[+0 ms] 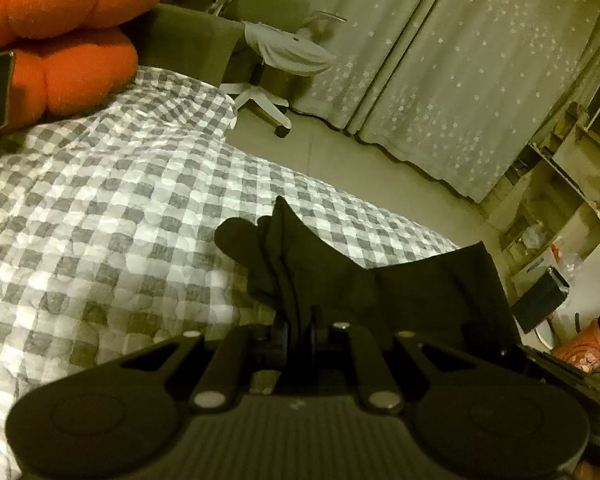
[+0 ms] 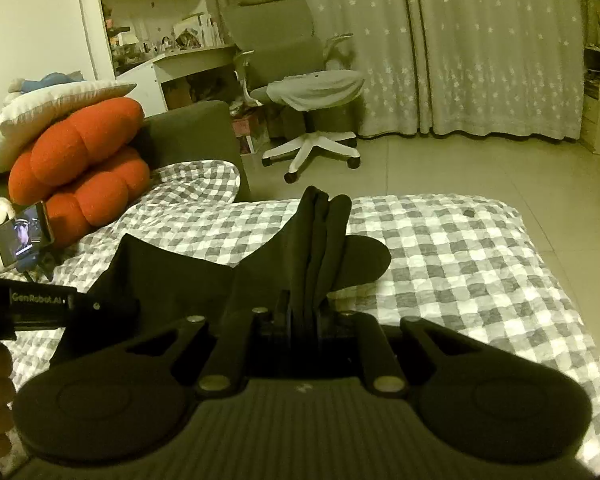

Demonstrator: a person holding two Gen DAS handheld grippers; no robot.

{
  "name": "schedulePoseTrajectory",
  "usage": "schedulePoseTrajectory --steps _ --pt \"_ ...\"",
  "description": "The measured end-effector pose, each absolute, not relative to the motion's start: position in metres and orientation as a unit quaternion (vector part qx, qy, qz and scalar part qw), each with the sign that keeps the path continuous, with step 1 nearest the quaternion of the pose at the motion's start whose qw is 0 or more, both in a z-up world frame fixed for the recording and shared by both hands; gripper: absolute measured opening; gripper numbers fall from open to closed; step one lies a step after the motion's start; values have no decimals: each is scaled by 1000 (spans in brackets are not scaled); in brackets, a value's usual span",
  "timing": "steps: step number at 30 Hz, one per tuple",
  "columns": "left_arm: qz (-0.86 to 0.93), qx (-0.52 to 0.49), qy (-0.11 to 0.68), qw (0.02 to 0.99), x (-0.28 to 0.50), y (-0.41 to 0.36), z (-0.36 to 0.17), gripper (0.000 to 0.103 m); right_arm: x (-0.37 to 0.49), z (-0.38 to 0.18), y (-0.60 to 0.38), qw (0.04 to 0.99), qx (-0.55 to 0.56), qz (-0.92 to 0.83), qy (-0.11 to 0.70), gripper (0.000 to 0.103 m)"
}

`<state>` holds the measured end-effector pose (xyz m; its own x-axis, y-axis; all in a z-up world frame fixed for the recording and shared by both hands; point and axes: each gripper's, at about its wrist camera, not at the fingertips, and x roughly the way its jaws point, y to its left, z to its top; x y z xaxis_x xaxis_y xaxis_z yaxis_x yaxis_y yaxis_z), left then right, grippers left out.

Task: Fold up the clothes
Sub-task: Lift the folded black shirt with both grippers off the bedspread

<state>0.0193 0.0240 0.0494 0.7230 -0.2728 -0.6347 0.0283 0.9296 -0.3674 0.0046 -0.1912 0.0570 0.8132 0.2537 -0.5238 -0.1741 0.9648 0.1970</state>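
A black garment [image 1: 380,280] hangs stretched between my two grippers above the checked bed cover [image 1: 100,220]. In the left wrist view my left gripper [image 1: 300,320] is shut on a bunched edge of the cloth, which sticks up in folds past the jaws. The right wrist view shows the same garment [image 2: 180,276], with my right gripper [image 2: 304,312] shut on its other bunched edge. The cloth hides both pairs of fingertips. The left gripper's body [image 2: 40,304] shows at the left edge of the right wrist view, next to the garment's far corner.
Orange cushions [image 2: 80,168] and a lit phone [image 2: 24,232] lie at the bed's head on the left. Beyond the checked cover [image 2: 460,260] is tiled floor, with an office chair [image 2: 300,80], starred curtains [image 2: 480,60] and shelves [image 1: 560,200].
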Motion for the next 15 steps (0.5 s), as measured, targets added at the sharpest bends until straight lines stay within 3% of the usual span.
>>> schedulePoseTrajectory --steps 15 --pt "-79 -144 342 925 9 20 62 9 -6 63 -183 963 29 111 245 12"
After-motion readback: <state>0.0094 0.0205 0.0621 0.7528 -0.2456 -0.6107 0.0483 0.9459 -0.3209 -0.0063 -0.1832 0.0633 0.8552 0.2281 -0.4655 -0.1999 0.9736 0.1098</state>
